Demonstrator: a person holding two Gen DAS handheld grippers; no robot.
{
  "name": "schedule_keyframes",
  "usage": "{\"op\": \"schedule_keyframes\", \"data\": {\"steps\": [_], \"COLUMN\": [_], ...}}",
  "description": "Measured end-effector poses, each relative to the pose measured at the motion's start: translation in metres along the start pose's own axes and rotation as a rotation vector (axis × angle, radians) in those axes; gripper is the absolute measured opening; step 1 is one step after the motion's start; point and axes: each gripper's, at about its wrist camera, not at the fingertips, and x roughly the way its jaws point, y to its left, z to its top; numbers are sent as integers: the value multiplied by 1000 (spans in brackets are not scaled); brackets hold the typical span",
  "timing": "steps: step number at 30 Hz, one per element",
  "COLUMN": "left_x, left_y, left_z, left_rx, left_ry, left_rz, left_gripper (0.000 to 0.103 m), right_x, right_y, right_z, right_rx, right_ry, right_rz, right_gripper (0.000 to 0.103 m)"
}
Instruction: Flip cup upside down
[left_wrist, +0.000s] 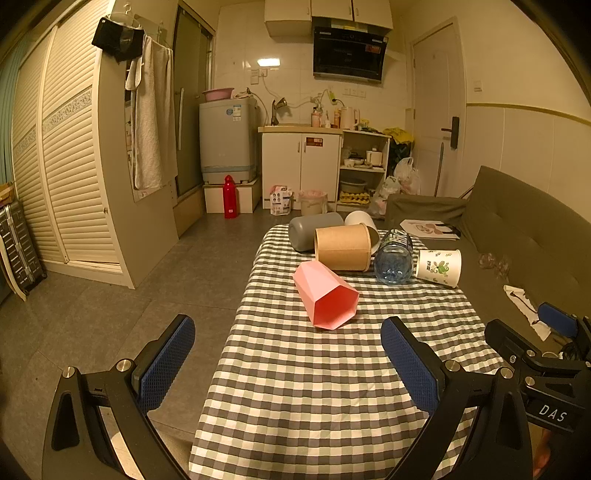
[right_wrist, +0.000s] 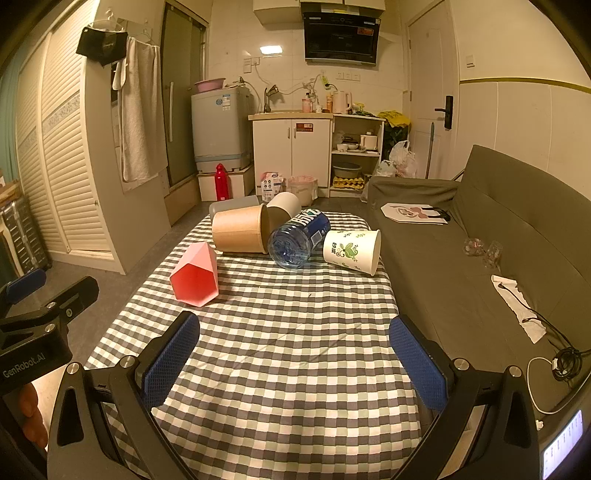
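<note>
- Six vessels lie on their sides on the checkered surface ahead of you, crowded toward its far end.
- Your left gripper hovers over the near left edge of the surface, jaws spread wide and holding nothing.
- Your right gripper hovers over the near end too, jaws equally wide and empty; each gripper shows at the edge of the other's view.
- Nearest you is the pink faceted cup, lying alone with its open mouth turned toward you and nothing between it and your jaws.
- Just behind it lies the brown paper tub, its mouth pointing right; from the left view the pink cup's base looks close to it, but you cannot tell whether they touch.
- Behind the tub a grey cup and a white cup lie pressed close, both partly hidden by the tub.
- To the tub's right a clear blue water bottle lies with its base toward you, looking pressed against the tub.
- Beside the bottle, at the right edge of the surface, lies a white paper cup with green leaf print, mouth pointing right.
- Along your right runs a grey sofa, carrying a printed bag, glassware and cables.
</note>
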Motion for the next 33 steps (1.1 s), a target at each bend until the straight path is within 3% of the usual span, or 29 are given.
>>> {"op": "schedule_keyframes", "data": {"steps": [15, 21, 29, 33], "left_x": [11, 22, 63, 86], "left_y": [-1, -3, -5, -8], "left_z": [-4, 0, 24, 37], "left_rx": [-10, -14, -24, -35], "left_ry": [49, 97, 157, 178], "left_rz": [-1, 10, 65, 70], "left_gripper": [103, 103, 103, 103], "right_x": [5, 15, 66, 115], "right_y": [-1, -11, -33, -37], "right_z": [2, 19, 80, 98], "right_rx": [-13, -55, -390, -576], "right_ry": [17, 56, 130, 214], "right_rz": [8, 70, 55, 78], "right_gripper": [103, 103, 103, 103]}}
